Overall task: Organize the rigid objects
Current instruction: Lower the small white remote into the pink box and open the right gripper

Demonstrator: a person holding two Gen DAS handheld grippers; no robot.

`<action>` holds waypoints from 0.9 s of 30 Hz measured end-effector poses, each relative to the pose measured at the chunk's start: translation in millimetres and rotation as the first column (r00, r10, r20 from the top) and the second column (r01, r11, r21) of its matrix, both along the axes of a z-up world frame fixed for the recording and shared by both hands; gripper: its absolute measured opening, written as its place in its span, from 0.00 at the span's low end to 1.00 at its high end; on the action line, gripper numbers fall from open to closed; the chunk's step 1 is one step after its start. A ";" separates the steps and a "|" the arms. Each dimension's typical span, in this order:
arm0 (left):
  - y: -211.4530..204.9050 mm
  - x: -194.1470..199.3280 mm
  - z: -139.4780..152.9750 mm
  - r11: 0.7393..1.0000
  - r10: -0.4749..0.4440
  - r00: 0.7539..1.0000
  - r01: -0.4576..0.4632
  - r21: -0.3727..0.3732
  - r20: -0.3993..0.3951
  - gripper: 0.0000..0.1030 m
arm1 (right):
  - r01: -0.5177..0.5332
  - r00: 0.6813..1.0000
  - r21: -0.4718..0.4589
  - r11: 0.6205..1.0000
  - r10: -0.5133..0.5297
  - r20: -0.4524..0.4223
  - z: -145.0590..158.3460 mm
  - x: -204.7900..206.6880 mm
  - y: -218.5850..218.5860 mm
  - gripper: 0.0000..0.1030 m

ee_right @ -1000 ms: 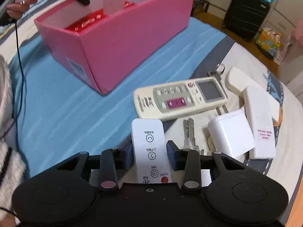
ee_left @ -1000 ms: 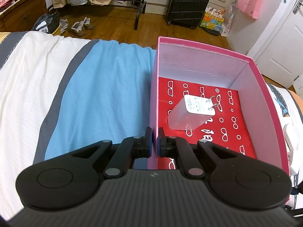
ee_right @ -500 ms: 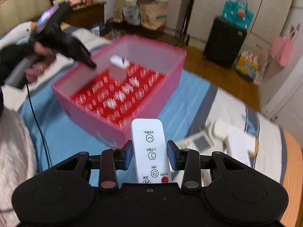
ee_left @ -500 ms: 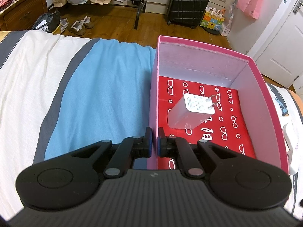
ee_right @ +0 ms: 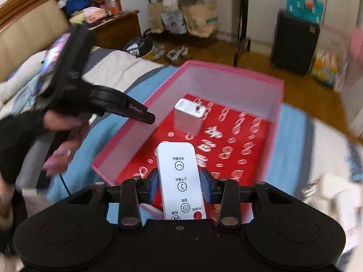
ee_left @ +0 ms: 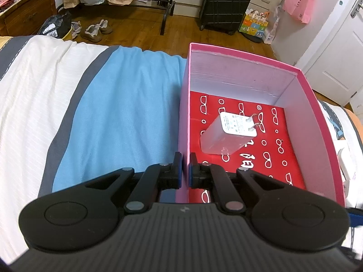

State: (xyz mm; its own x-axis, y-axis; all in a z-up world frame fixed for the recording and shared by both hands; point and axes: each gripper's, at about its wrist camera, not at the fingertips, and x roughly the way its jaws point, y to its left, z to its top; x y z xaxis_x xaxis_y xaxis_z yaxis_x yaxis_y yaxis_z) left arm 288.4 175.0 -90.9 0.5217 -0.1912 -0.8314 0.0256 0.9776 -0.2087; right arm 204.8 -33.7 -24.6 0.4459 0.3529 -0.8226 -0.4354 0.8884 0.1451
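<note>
Both tools clamp: left (ee_left: 185, 170) on box wall (ee_left: 183, 122), right (ee_right: 180, 184) on remote (ee_right: 180, 179).

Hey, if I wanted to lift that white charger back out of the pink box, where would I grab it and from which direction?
Come from above and close the claw across the white charger's plain block-shaped body, below the prongs. It stands on the box's red floor with its two metal prongs pointing up, apart from the pink box walls, so there seems to be room for fingers on either side. Avoid the prongs: they are thin and likely slippery.
</note>
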 end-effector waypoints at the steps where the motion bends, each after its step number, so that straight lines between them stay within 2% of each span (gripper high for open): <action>1: 2.2 0.7 -0.8 1.000 0.001 1.000 -0.001 -0.005 0.000 0.05 | 0.017 0.999 0.017 1.000 -0.016 -0.031 -8.5 9.2 4.9 0.42; 10: 4.5 1.1 -2.5 1.000 -0.003 1.000 0.003 -0.027 0.000 0.05 | 0.148 0.968 0.068 0.987 -0.130 -0.213 -66.9 51.9 38.0 0.42; 13: 6.4 1.4 -3.1 0.999 -0.003 1.000 0.003 -0.035 -0.001 0.05 | 0.206 0.950 0.088 0.974 -0.178 -0.257 -77.8 60.6 40.6 0.44; 15: 7.0 1.6 -3.0 0.999 -0.004 1.000 0.004 -0.038 -0.002 0.05 | 0.228 0.940 0.114 0.967 -0.188 -0.284 -83.8 64.3 38.9 0.49; 17: 7.0 1.6 -2.9 0.999 -0.005 1.000 0.004 -0.037 -0.002 0.05 | 0.216 0.947 0.111 0.970 -0.181 -0.265 -81.1 61.7 39.1 0.51; 21: 7.0 1.5 -3.0 0.999 -0.004 1.000 0.004 -0.036 -0.002 0.05 | 0.164 0.969 0.042 0.986 -0.153 -0.194 -65.1 51.1 34.9 0.51; 27: 6.1 1.5 -3.1 0.999 -0.002 1.000 0.002 -0.032 -0.004 0.05 | 0.095 0.986 -0.034 0.995 -0.099 -0.135 -25.0 36.1 13.0 0.55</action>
State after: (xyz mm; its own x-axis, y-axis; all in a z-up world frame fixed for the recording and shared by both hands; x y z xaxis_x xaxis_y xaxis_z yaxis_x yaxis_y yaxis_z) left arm 289.9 181.2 -93.9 0.5176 -0.2190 -0.8271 0.0263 0.9703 -0.2404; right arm 241.0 -20.7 -49.5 0.3603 0.2895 -0.8868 -0.3248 0.9301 0.1717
